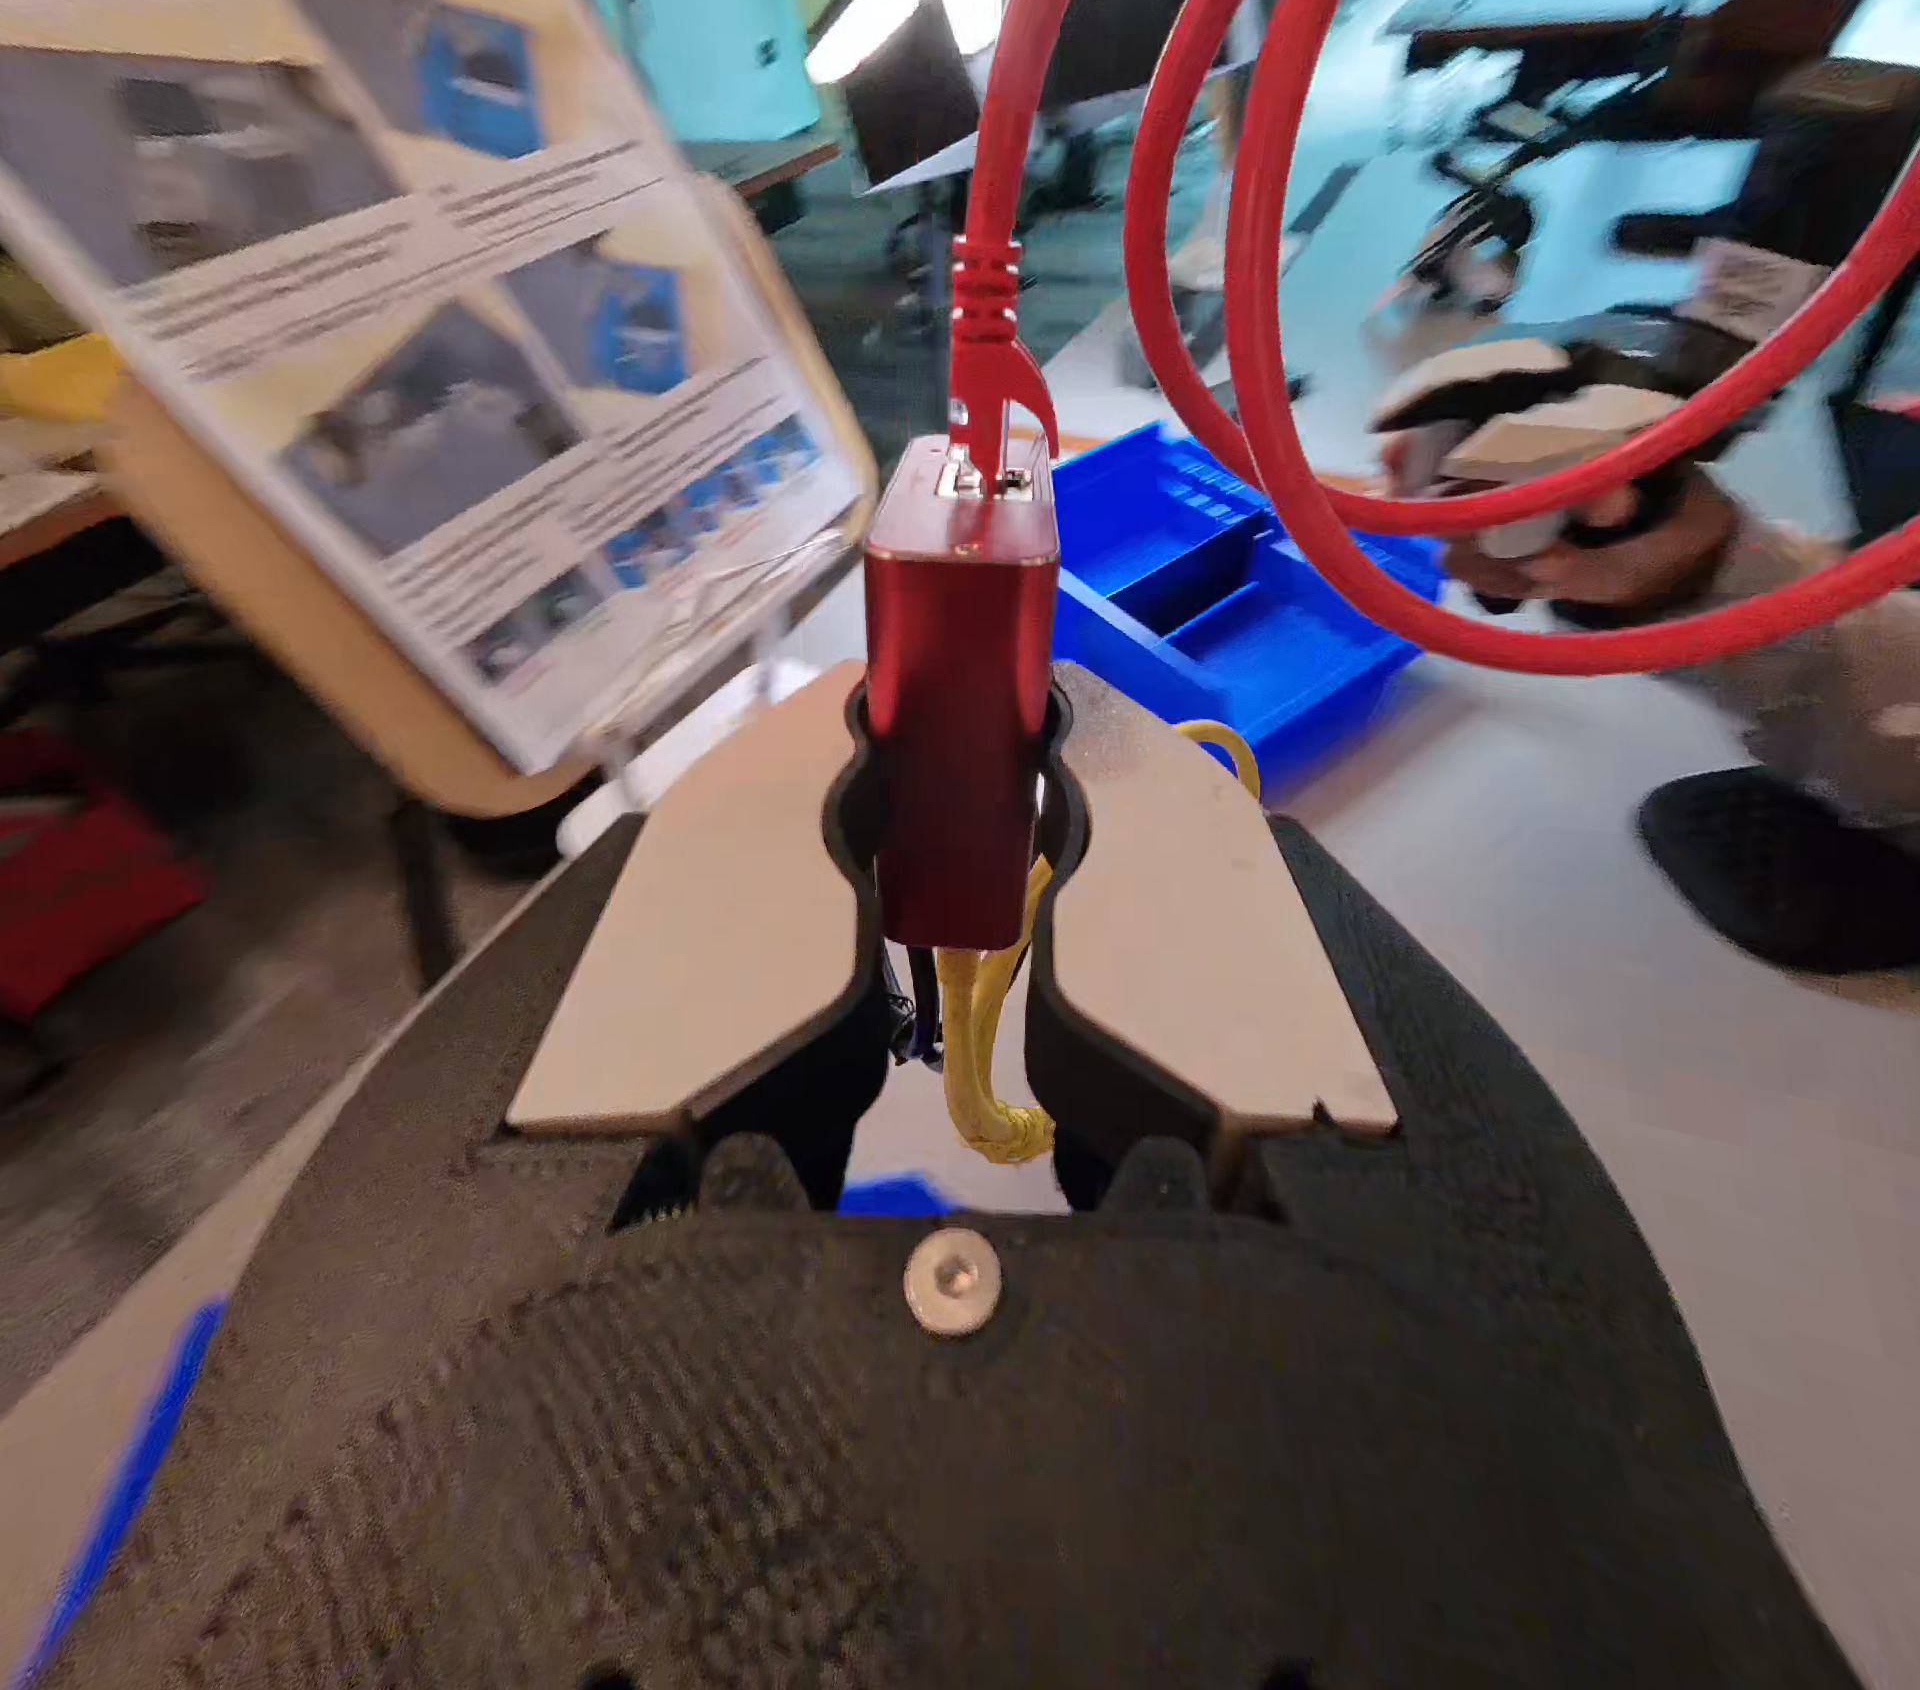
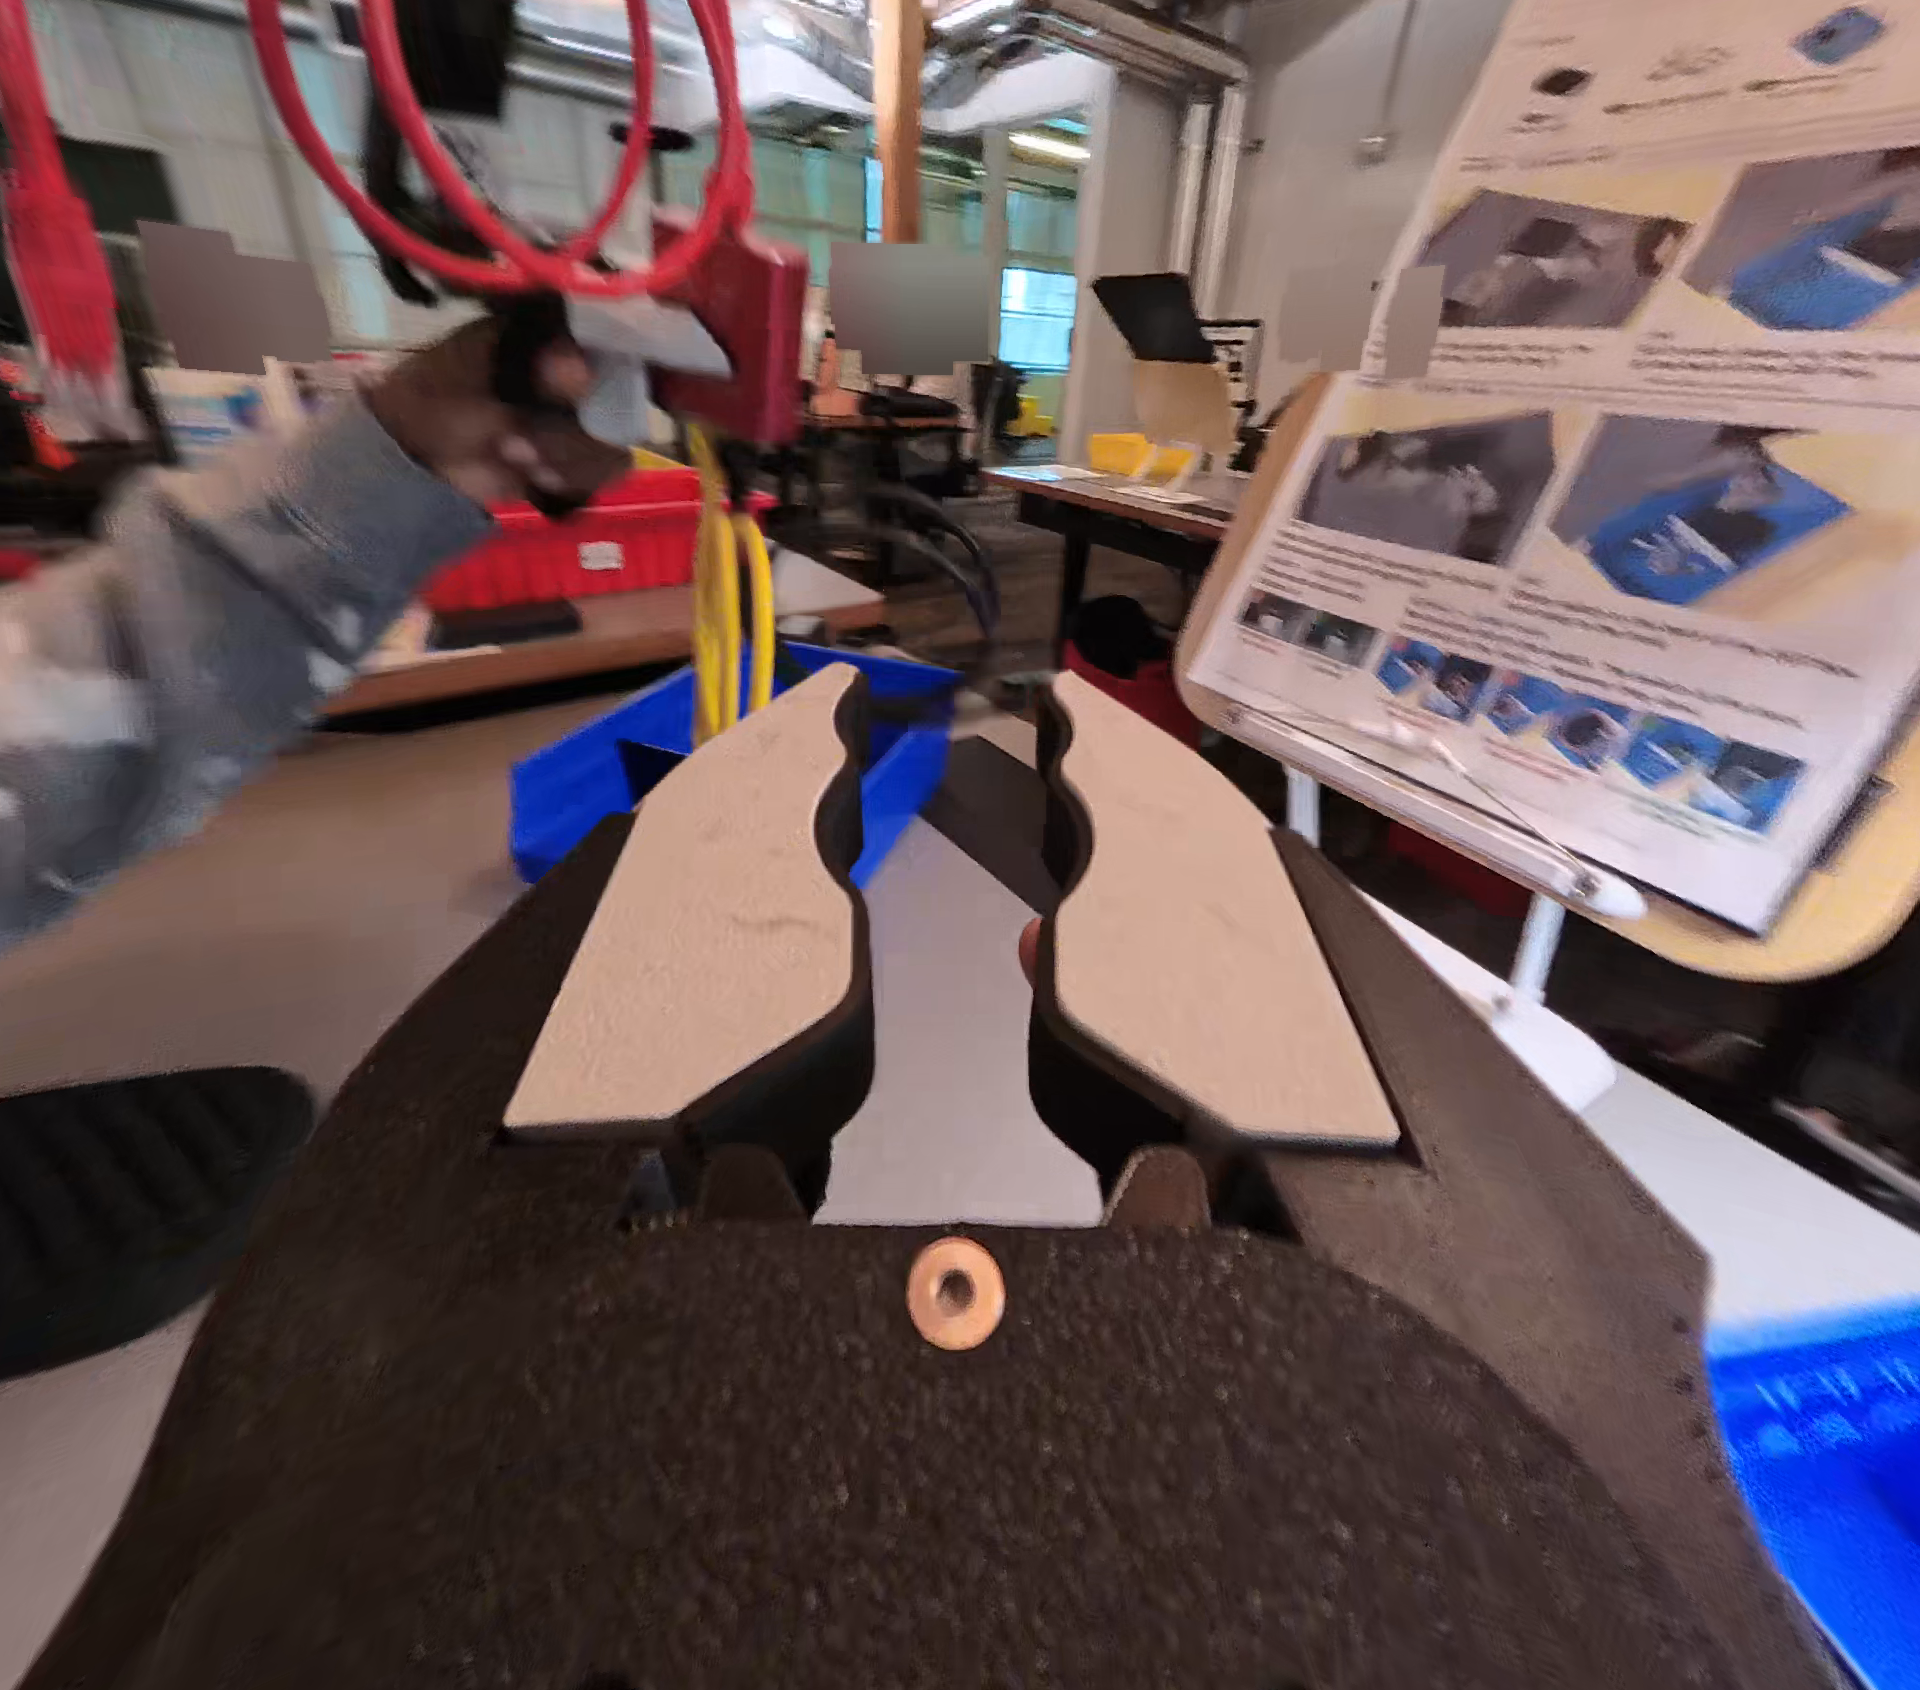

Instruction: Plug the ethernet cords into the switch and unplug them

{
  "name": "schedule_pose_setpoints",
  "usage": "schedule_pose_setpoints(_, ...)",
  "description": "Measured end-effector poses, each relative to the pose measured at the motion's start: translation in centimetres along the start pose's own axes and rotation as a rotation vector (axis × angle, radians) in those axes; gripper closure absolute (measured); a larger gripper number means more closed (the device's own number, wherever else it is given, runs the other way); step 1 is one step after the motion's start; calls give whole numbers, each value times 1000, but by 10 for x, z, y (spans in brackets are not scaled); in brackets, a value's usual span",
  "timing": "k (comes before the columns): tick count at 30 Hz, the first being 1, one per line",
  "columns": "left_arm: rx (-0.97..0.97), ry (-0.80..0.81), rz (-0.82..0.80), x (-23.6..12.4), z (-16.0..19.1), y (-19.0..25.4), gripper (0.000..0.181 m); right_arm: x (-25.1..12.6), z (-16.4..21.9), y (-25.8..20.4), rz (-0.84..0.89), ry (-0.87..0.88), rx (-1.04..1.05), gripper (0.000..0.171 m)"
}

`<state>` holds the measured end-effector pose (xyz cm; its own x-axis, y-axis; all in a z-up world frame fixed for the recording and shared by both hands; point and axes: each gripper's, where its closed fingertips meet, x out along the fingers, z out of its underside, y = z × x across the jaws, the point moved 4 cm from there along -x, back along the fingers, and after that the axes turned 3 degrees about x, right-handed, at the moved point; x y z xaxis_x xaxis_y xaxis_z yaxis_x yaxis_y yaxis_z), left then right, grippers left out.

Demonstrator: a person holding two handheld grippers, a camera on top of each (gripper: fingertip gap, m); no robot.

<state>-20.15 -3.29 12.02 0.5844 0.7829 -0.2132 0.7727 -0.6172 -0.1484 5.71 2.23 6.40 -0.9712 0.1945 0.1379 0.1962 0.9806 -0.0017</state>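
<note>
Fingers [image 1: 727,913] with scalloped edges pinch glossy boxy red switch [image 1: 961,684].

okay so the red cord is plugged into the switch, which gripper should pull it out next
The right gripper, probably. It is open and holds nothing, while the left gripper is shut on the red switch and must steady it. The red cord enters the switch's far end, clear of the left fingers.

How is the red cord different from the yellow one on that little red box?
The red cord plugs into the switch's far end and arcs up in wide loops; the yellow cord leaves its near end and hangs down in the right wrist view. Both join the switch, which the left gripper clamps.
</note>
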Motion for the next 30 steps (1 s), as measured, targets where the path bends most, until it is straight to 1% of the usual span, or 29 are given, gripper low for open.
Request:
schedule_pose_setpoints(1,-23,32,48,11,4,14,154,3,-7,-4,-51,-1,13,140)
schedule_pose_setpoints(3,-62,79,145,34,14,42,154,9,-7,-13,-134,-34,21,135)
schedule_pose_setpoints(5,-78,99,247,55,26,70,154,13,8,-21,-191,-110,3,129)
schedule_pose_setpoints(6,-86,94,297,65,33,82,154,14,18,-24,-213,-150,-21,128)
schedule_pose_setpoints(9,-88,50,439,91,52,112,154,15,39,-33,-280,-214,-67,128)
schedule_pose_setpoints(12,-67,-72,527,109,72,134,154,17,49,-39,-356,-249,-27,126)
schedule_pose_setpoints(14,-30,-131,565,114,82,146,154,19,60,-45,-402,-298,-37,130)
schedule_pose_setpoints(16,-4,-181,574,115,89,152,154,20,68,-51,-434,-317,-80,143)
schedule_pose_setpoints(19,2,-188,557,113,91,151,154,22,70,-53,-436,-320,-38,144)
schedule_pose_setpoints(21,9,-160,553,111,89,152,153,22,67,-55,-438,-285,-49,144)
schedule_pose_setpoints(25,-15,-58,547,105,79,148,153,22,57,-55,-436,-192,2,145)
schedule_pose_setpoints(28,-76,-26,568,103,80,143,145,20,50,-50,-420,-128,40,145)
schedule_pose_setpoints(30,-80,-16,566,104,84,141,143,17,42,-47,-421,-56,71,145)
